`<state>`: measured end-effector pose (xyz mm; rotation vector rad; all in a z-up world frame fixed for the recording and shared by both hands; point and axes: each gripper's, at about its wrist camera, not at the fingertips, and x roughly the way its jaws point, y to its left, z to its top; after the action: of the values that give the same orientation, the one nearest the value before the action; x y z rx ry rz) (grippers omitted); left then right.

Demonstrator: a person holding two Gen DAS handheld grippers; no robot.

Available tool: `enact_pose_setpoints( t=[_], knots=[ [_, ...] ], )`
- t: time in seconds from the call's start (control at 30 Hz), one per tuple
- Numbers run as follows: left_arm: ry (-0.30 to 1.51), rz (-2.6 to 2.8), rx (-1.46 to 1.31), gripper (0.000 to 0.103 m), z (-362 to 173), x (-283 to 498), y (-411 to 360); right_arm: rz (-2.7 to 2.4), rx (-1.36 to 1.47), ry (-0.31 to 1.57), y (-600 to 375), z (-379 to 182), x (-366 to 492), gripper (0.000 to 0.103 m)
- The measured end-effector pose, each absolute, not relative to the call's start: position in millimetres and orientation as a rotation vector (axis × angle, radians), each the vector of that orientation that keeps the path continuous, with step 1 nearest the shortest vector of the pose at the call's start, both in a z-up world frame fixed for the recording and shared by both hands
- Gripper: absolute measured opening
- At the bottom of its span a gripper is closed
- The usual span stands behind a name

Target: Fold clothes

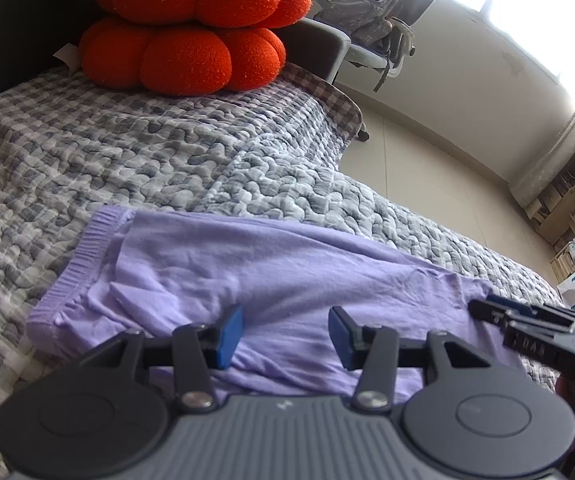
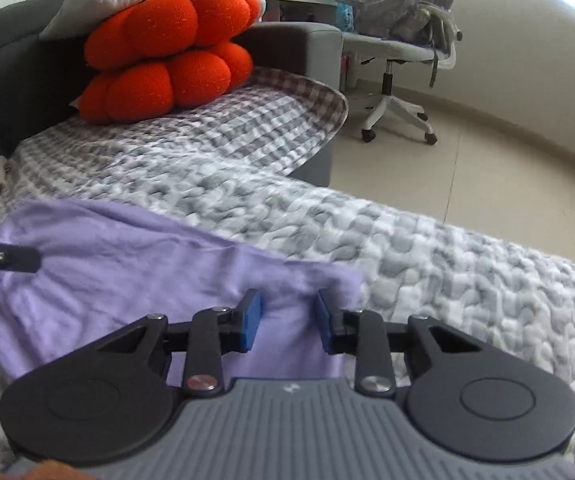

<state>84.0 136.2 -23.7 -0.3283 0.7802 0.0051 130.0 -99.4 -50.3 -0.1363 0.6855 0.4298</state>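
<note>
Purple garment (image 1: 247, 280) is spread on the quilt (image 1: 127, 152), low in both frames. Left gripper (image 1: 285, 336) is held half open above it; right gripper (image 2: 289, 316) is narrowed, nothing pinched. Only one layer may be caught, dragging the fold crooked.

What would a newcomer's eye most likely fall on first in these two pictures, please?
Probably the orange cushions, stacked at the far end of the checked quilt against the dark sofa back. Next, the lilac garment lying flat on the quilt in front, with both grippers over its near edge: left gripper, right gripper, jaws apart.
</note>
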Motion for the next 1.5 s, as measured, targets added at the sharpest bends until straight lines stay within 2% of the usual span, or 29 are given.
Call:
enact_pose_setpoints(
  t=[0.07,0.13,0.43,0.67,0.93,1.13,1.5],
  knots=[
    [0.78,0.008,-0.331,0.049,-23,84,137,0.357,-0.148,0.682,-108,-52,136,0.03],
    [0.779,0.009,-0.332,0.049,-23,84,137,0.323,-0.143,0.682,-113,-52,138,0.036],
    [0.77,0.012,-0.342,0.049,-21,82,139,0.432,-0.101,0.626,-101,-33,117,0.034],
    [0.774,0.015,-0.327,0.049,-21,82,138,0.524,-0.247,0.648,-62,-55,103,0.035],
    [0.775,0.022,-0.334,0.049,-22,82,141,0.373,-0.194,0.663,-85,-54,121,0.036],
    [0.775,0.025,-0.332,0.049,-22,81,141,0.315,-0.208,0.661,-89,-54,121,0.042],
    [0.734,0.027,-0.309,0.05,-15,78,138,0.414,-0.124,0.646,-82,-41,105,0.043]
  ],
)
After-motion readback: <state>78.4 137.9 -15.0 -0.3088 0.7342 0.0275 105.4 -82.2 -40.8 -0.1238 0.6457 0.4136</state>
